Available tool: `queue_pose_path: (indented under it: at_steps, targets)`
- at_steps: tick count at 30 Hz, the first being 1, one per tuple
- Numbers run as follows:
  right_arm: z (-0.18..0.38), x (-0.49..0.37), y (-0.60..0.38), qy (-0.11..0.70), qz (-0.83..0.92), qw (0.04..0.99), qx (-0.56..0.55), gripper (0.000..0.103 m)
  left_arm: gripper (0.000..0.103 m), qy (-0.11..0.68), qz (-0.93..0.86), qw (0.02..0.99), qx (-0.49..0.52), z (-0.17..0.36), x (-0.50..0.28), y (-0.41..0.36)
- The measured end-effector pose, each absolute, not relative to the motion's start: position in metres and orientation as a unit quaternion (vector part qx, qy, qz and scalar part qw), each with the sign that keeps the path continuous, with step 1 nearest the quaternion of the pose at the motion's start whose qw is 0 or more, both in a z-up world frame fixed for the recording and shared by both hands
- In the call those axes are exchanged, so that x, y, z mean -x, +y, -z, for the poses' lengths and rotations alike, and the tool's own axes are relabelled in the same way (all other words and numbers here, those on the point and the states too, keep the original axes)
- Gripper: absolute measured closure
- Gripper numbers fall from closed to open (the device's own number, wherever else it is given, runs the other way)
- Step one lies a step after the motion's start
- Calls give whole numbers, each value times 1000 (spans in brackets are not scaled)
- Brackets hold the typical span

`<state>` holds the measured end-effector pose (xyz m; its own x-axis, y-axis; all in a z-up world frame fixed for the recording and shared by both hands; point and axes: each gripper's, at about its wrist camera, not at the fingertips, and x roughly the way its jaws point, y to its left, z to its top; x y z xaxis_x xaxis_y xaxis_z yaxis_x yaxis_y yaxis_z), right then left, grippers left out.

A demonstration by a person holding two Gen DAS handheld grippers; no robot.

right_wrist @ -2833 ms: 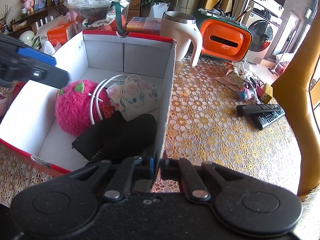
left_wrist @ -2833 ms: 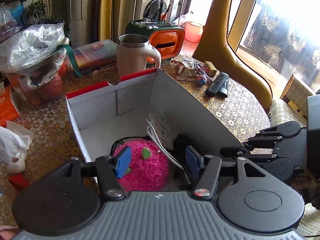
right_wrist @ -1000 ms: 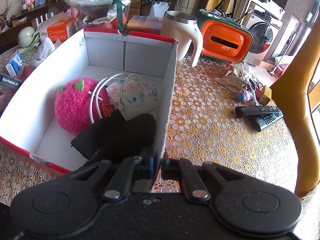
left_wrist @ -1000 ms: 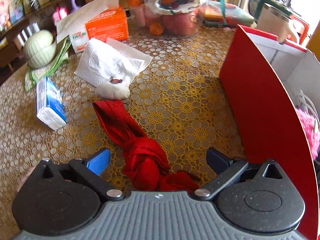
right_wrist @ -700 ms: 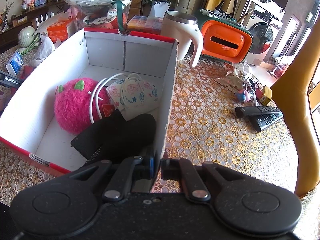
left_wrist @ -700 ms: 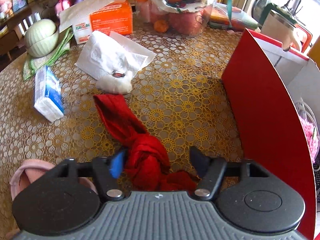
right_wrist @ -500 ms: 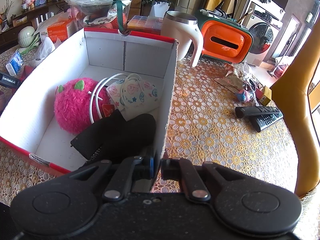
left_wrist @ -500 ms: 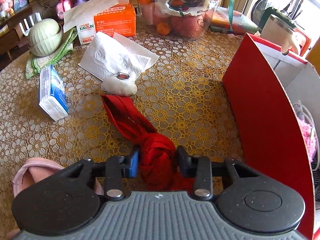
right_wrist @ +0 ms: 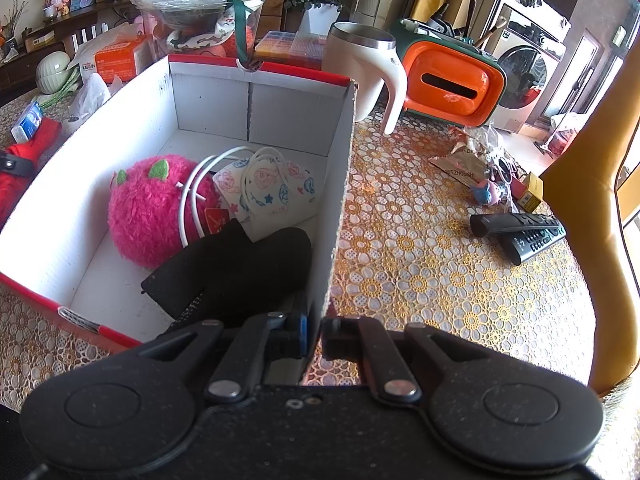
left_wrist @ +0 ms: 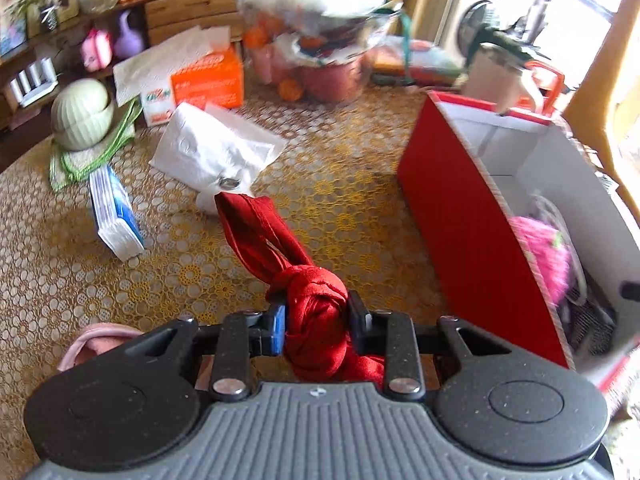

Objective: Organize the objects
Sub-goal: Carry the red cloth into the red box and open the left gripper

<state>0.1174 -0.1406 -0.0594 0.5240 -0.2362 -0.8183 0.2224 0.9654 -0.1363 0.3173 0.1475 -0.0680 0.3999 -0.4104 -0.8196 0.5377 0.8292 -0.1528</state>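
On the far left of the counter [left_wrist: 360,184], seen from the left wrist view, a green ceramic jar [left_wrist: 82,114] sat on a mat, with a blue-and-white tissue pack [left_wrist: 114,212] near it and a crumpled white tissue [left_wrist: 216,148] in front of an orange tissue box [left_wrist: 200,84]. The left gripper [left_wrist: 316,320] was clenched on the knot of a red cloth [left_wrist: 304,280], whose loose tail slanted away toward the white tissue; whether the tail touched the counter could not be told. A pink item [left_wrist: 96,340] lay just beside the gripper's left side.

To the right stood the red box [left_wrist: 476,220], open at the top, already holding a pink plush toy [right_wrist: 152,208], a printed face mask [right_wrist: 268,188], a white cord [right_wrist: 196,188] and a black cloth [right_wrist: 236,268]. The right gripper [right_wrist: 314,336] was closed on the box's near-right wall, apparently steadying it.

The step in hand seemed to be carrying the red cloth to the box. The next move would call for lifting it over the red wall and letting go above the free floor space at the back.

The counter wore a gold lace-patterned cover. Beyond the box were a white mug [right_wrist: 364,68], an orange case [right_wrist: 452,84] and 2 remote controls [right_wrist: 520,232], with a washing machine [right_wrist: 524,76] in the bright room behind.
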Motion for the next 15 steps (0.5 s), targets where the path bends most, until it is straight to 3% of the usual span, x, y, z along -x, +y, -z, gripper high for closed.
queue_pose_path:
  at_steps: [15]
  targets:
    - [59,-118,-141,469,133,873,8,97,74,400,416,811,-99,-22,-262,117]
